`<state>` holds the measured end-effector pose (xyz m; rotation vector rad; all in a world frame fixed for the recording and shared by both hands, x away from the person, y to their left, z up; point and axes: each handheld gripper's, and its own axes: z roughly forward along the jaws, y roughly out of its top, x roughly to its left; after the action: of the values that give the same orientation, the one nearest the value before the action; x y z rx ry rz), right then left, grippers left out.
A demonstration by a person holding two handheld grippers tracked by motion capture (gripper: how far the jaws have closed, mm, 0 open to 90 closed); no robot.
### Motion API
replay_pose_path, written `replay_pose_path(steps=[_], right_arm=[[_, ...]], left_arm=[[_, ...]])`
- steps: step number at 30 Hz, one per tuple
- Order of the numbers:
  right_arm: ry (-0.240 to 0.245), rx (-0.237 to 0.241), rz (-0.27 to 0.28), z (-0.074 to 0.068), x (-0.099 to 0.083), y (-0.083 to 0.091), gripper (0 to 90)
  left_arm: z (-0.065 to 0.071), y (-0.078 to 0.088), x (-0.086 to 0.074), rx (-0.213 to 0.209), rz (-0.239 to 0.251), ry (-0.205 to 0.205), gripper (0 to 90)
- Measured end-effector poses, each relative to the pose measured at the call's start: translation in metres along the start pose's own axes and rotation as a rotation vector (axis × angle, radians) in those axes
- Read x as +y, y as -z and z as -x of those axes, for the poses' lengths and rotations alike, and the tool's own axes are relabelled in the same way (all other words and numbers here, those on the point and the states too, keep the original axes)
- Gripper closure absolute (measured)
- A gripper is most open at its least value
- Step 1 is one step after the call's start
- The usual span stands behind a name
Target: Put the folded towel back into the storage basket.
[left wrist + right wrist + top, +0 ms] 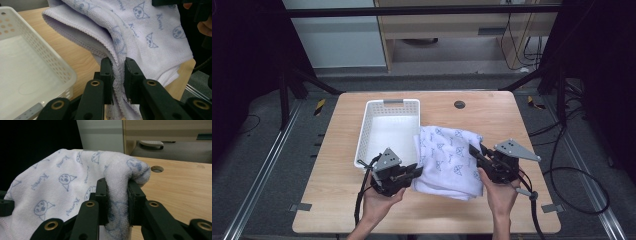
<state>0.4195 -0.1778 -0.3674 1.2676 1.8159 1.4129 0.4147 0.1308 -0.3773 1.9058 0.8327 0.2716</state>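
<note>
Towel: a white towel (447, 160) printed with small blue faces, folded over, lies on the counter (492, 115) just right of the basket, its near part gathered up between the two hands.
Left tongs: the left tongs (416, 171) are clamped narrow on the towel's left edge; in the left gripper view the hemmed layers (119, 75) are squeezed between the black pads.
Right tongs: the right tongs (473, 150) are closed tight on a bunched fold (117, 195) at the towel's right side.
Basket: a white perforated basket (367, 131) stands empty, touching or nearly touching the towel's left edge.
Progress: to my eye the gripping is done, one side in each hand, and the cloth is partly off the wood. Another fold or a move into the basket looks like what remains; nothing is in the basket yet.
Hard to tell: how many layers each pair of tongs has caught, whether the far edge rests on the counter, and the underside of the towel. The person's forearms are cut off at the bottom of the high view.
</note>
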Motion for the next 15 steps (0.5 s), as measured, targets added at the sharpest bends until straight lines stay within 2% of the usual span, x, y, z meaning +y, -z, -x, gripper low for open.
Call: replay_pose_path(steps=[7,15], right_arm=[[0.012,0.01,0.029,-0.01,0.011,-0.005,74.6],[0.027,0.021,0.039,-0.02,0.021,-0.016,74.7]], left_arm=[[-0.009,0.011,0.005,0.011,0.029,0.01,78.0],[-0.019,0.023,0.009,0.04,0.037,0.005,78.0]])
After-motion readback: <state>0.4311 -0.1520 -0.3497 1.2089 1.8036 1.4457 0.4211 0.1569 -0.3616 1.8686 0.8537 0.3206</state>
